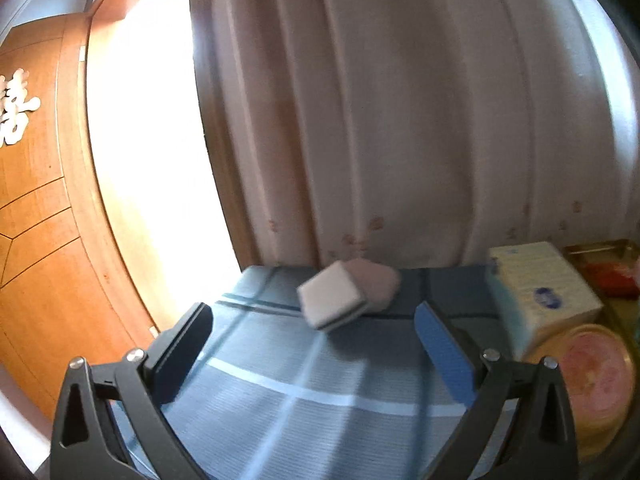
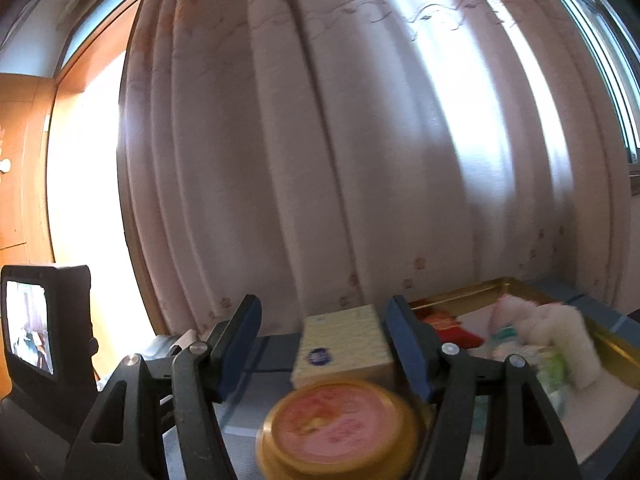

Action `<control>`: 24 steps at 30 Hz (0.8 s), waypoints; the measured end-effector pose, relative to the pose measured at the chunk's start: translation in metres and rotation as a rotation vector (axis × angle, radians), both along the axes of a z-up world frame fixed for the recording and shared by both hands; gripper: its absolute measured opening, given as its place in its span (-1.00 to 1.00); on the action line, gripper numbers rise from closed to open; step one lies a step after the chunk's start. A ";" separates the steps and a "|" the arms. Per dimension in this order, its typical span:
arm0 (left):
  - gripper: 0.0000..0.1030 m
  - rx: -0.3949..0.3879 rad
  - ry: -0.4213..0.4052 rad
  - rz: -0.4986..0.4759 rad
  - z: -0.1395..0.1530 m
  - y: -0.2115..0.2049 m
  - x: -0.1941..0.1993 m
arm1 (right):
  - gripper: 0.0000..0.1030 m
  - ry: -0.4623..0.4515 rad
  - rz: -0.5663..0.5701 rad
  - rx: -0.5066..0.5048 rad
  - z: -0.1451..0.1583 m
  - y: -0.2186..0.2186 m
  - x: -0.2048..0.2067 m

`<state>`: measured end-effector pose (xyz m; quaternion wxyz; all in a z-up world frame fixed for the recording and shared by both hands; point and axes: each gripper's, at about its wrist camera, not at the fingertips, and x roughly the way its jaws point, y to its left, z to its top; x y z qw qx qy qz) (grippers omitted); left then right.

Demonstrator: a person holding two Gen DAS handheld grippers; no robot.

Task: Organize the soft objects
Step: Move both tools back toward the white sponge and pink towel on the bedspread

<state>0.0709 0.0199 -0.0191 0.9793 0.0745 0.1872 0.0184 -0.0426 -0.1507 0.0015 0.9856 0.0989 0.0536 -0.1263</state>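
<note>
A white and grey sponge block point(image 1: 333, 300) lies on the blue checked cloth point(image 1: 280, 380), leaning on a pinkish soft pad point(image 1: 378, 282) behind it. My left gripper point(image 1: 316, 344) is open and empty, just short of them. My right gripper point(image 2: 326, 346) is open and empty, with a tissue pack point(image 2: 344, 344) and a round gold tin with a pink lid point(image 2: 340, 426) between and below its fingers. A gold tray point(image 2: 612, 340) at the right holds white fluffy soft items point(image 2: 560, 332) and something red point(image 2: 452, 330).
A pale curtain point(image 1: 400, 120) hangs right behind the table. A wooden door point(image 1: 40, 240) stands at the left. The tissue pack point(image 1: 540, 292), the tin point(image 1: 592, 376) and the tray point(image 1: 600, 252) lie to the right of my left gripper. The left gripper's body with its screen point(image 2: 36, 328) shows at the left.
</note>
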 end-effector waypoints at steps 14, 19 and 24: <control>0.99 -0.027 0.176 0.055 -0.014 0.049 0.059 | 0.30 0.100 0.079 0.030 -0.006 0.055 0.072; 0.99 -0.035 0.264 0.029 -0.023 0.047 0.085 | 0.30 0.164 0.050 0.026 -0.011 0.064 0.098; 0.99 -0.057 0.341 -0.037 -0.029 0.033 0.108 | 0.30 0.192 0.021 0.044 -0.013 0.062 0.110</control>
